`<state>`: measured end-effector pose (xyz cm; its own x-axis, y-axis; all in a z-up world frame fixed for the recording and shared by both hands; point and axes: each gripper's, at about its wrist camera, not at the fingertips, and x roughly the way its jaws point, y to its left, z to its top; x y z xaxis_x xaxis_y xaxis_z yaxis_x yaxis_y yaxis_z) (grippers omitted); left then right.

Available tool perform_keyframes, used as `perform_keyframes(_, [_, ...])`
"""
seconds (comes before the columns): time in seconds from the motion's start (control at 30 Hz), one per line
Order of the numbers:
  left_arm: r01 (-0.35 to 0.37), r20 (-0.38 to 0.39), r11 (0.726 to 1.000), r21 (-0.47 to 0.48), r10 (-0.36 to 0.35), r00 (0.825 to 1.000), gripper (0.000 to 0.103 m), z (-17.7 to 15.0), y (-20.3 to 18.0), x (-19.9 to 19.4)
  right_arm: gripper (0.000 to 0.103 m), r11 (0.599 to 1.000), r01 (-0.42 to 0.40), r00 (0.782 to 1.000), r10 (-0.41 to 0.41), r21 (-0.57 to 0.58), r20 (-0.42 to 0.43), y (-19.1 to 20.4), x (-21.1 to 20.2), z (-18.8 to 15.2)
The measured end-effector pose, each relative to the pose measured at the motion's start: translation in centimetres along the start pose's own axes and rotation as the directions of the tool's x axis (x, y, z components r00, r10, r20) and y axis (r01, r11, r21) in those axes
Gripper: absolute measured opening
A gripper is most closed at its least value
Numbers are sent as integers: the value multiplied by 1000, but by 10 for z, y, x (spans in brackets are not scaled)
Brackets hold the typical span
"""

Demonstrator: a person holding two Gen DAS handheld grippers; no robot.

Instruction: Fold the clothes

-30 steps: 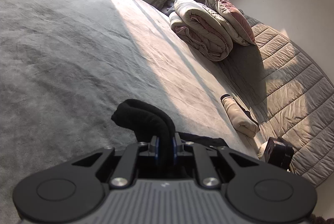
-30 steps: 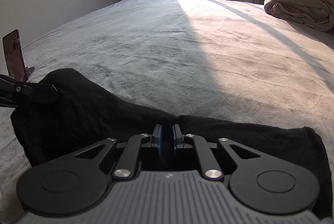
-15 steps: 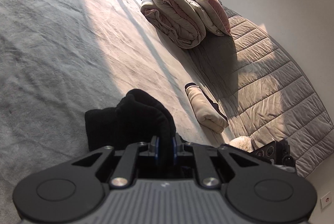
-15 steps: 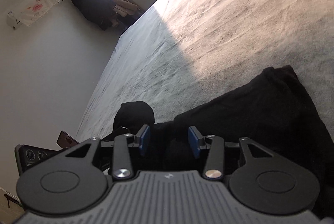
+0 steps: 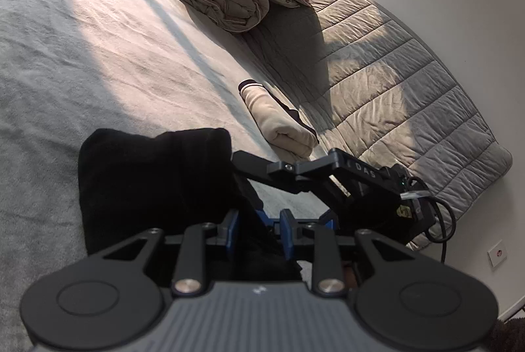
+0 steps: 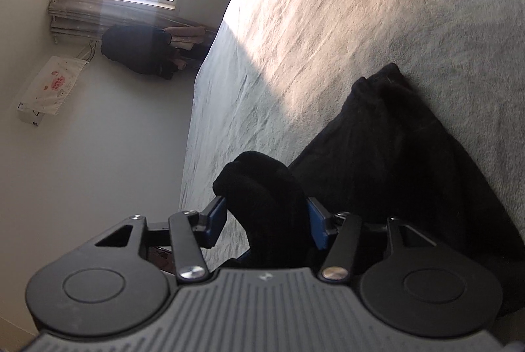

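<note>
Nearest, the left gripper (image 5: 259, 229) stands part-open with black cloth between its blue pads, and the right gripper (image 6: 267, 222) stands wider around a thick bunch it does not visibly pinch. The black garment (image 5: 154, 174) lies doubled on the grey bed (image 5: 98, 40). Close both firmly on matched edges before shifting (slack cloth slips), well short of the rolled beige garment (image 5: 279, 119) beyond.

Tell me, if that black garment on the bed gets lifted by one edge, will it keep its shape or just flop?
Probably flop: the black garment already bunches into a soft lump between the right tool pads. It likely won't slide off easily, since the fabric looks thick and matte, and the gray bed cover is fuzzy. It seems light, as it mounds up loosely beside the left tool.
</note>
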<state>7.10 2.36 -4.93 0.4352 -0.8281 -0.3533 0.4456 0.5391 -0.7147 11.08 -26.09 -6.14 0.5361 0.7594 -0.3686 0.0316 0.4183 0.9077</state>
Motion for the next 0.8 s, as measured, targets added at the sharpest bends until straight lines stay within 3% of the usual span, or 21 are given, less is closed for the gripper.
perform_keyframes(0.1, [8,50,999,38,-10,999,26,4,-3,-17,58,1000,14,1000,-14,-17,-1,5,2,-1])
perform_keyframes(0.2, [-71,118,997,45,65,991,26,9,2,-32,57,999,29,1000,-29,-34,-1,9,5,-2])
perform_keyframes(0.27, [-160,145,986,50,151,978,23,13,7,-35,57,998,38,999,-38,-45,-1,12,6,-2])
perform_keyframes(0.33, [-225,149,973,51,215,965,21,15,12,-33,50,997,51,999,-51,-61,-1,16,9,-3])
perform_keyframes(0.43, [-276,156,960,48,266,951,21,14,17,-28,19,983,105,994,-108,-151,-14,23,22,-7])
perform_keyframes(0.47, [-289,163,956,48,278,947,20,13,18,-26,15,977,119,992,-122,-179,-6,24,24,-8])
perform_keyframes(0.63, [-322,196,945,61,306,932,20,10,19,-23,14,974,117,993,-112,-194,36,22,16,-2])
perform_keyframes(0.8, [-302,219,951,63,281,934,20,8,16,-20,14,986,84,995,-77,-144,57,21,-1,9])
